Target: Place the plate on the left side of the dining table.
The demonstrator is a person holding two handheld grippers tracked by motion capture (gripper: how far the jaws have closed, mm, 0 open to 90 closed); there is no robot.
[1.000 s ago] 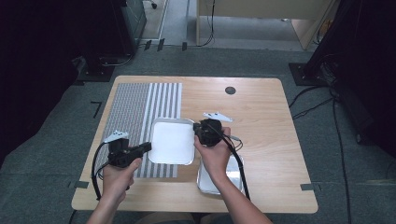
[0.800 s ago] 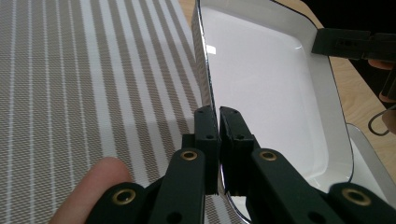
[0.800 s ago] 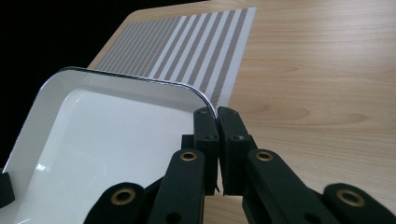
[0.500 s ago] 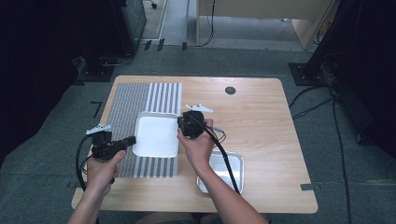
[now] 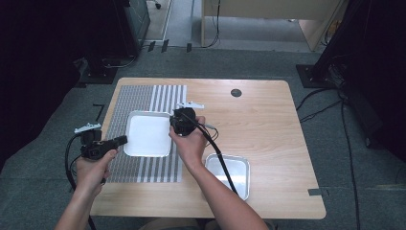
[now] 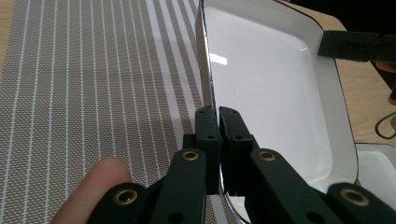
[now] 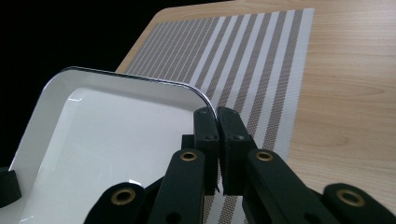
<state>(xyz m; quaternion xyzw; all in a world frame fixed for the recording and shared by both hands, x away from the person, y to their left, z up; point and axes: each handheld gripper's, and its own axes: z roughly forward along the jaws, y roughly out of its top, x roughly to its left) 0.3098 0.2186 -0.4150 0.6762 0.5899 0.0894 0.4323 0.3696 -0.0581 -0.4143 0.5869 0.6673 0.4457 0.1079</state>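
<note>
A white tray (image 5: pixel 146 134) with a thin dark rim is held over the striped placemat (image 5: pixel 143 98) by both grippers. My left gripper (image 5: pixel 123 140) is shut on the tray's left rim; in the left gripper view its jaws (image 6: pixel 218 114) pinch that edge of the tray (image 6: pixel 261 79). My right gripper (image 5: pixel 172 125) is shut on the opposite rim, and the right gripper view shows it (image 7: pixel 217 114) clamped on the rounded corner of the tray (image 7: pixel 107 135). The tray holds nothing.
A second, metal tray (image 5: pixel 229 173) lies on the wooden table (image 5: pixel 268 124) near its front edge, under the right forearm's cable. A round dark grommet (image 5: pixel 236 92) sits at the back. The placemat (image 6: pixel 93 70) covers the table's left part.
Both hands have carried the white tray to the left, off the table's middle and onto the placemat area. The metal tray at the front right is now more exposed.
</note>
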